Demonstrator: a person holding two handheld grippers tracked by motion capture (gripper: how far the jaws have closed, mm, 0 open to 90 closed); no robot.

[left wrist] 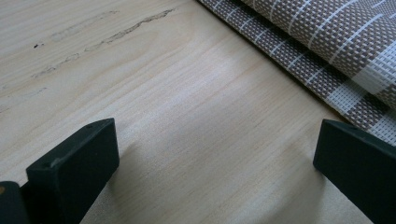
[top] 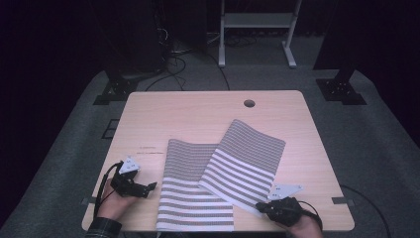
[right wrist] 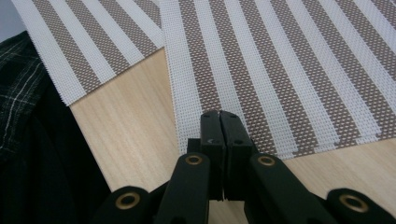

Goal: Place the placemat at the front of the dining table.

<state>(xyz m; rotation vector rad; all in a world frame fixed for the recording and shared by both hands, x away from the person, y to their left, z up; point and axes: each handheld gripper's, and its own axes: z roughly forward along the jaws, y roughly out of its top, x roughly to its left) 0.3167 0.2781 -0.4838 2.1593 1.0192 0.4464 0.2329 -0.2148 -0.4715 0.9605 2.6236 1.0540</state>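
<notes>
Upper mat (top: 247,161): woven, showing brown and white stripes, finer brown weave at its far end; it is lying skewed across the lower mat, near the table's front-right edge
Lower mat (top: 190,193): same stripes, lying straight, its near end reaching the table's front edge
Mats counted: two, overlapping
Right gripper (top: 262,207): its jaws are pressing together, and whether the upper mat's near corner (right wrist: 196,135) is pinched between them I cannot tell
Left gripper (top: 148,187): its jaws are standing wide apart over bare wood, just left of the lower mat, holding nothing
Table (top: 198,114): one, pale wood, one round hole near its far edge
</notes>
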